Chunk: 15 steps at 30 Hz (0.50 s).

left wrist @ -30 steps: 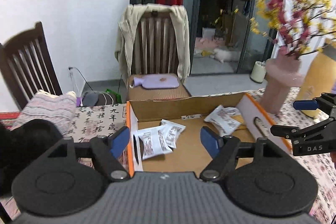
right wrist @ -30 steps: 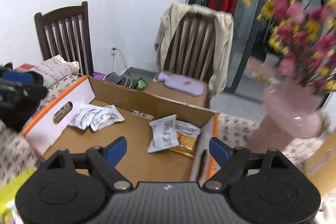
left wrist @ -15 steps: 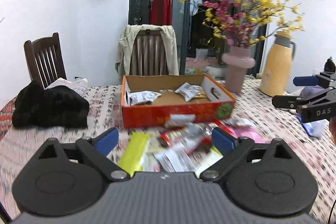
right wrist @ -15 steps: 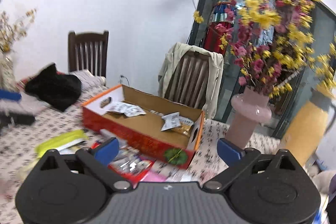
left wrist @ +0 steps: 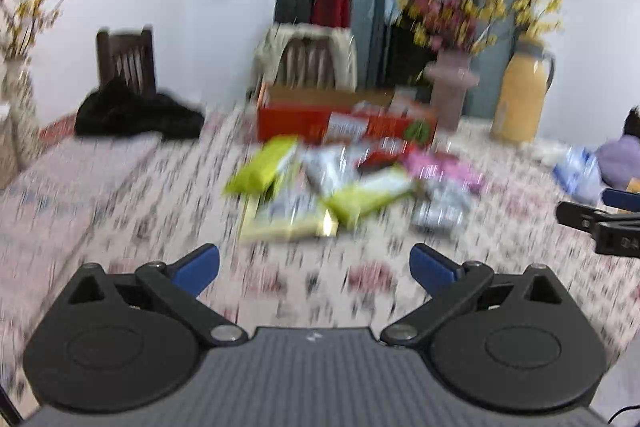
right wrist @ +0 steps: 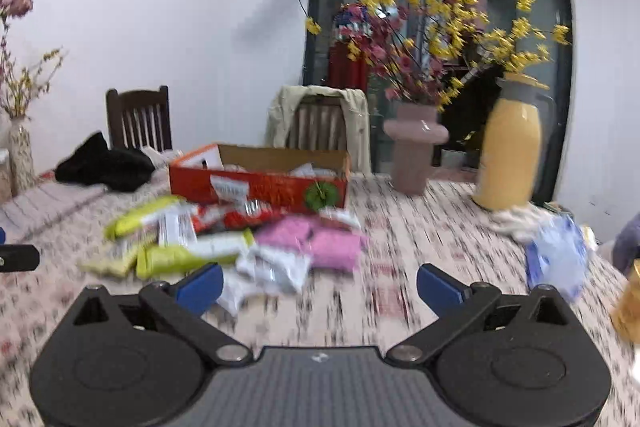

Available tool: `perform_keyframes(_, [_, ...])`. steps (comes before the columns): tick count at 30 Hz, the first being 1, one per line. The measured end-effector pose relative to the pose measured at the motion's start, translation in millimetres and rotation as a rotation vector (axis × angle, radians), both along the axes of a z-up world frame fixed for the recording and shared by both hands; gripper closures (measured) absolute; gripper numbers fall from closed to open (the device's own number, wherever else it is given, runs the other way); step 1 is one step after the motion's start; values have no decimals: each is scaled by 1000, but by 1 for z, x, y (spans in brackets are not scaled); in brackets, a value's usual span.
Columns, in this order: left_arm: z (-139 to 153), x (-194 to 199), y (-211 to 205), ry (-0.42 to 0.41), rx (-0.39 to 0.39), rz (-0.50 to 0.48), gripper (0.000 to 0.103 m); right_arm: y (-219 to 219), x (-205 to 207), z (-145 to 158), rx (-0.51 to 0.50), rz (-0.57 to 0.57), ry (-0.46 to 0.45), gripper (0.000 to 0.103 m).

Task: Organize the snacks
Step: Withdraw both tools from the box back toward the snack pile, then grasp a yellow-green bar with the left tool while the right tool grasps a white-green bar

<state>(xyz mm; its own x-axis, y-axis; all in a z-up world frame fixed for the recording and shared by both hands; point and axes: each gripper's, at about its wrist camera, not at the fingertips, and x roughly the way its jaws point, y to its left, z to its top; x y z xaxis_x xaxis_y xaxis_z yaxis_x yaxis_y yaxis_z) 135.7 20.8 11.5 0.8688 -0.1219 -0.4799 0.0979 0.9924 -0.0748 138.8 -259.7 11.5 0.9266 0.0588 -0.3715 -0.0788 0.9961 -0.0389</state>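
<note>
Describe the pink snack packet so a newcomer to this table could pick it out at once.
Find the orange cardboard box on the patterned tablecloth. A heap of snack packets lies in front of it. At the heap's right edge lies the pink packet, the only pink one among green, white and red.

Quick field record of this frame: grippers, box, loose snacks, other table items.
left gripper: open, empty, jaws just opened wider
right gripper: open, empty, jaws just opened wider
orange cardboard box: on table, some packets inside
loose snack packets: piled in front of box
pink vase: right of box
yellow thermos: right of vase
</note>
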Motion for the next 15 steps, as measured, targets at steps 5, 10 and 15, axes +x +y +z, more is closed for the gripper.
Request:
perform_keyframes(5, [-5,-13,4,-6,22,42,0,7,-25,-20,0,-17,-1,0])
perform_keyframes(10, [5,-25,5,-76,24,33,0,17,-36,-14,-30,43,-44,0])
perform_keyframes(15, [4,-21,0,-87,49,23,0,22,-29,-18,-10,107,-7,0])
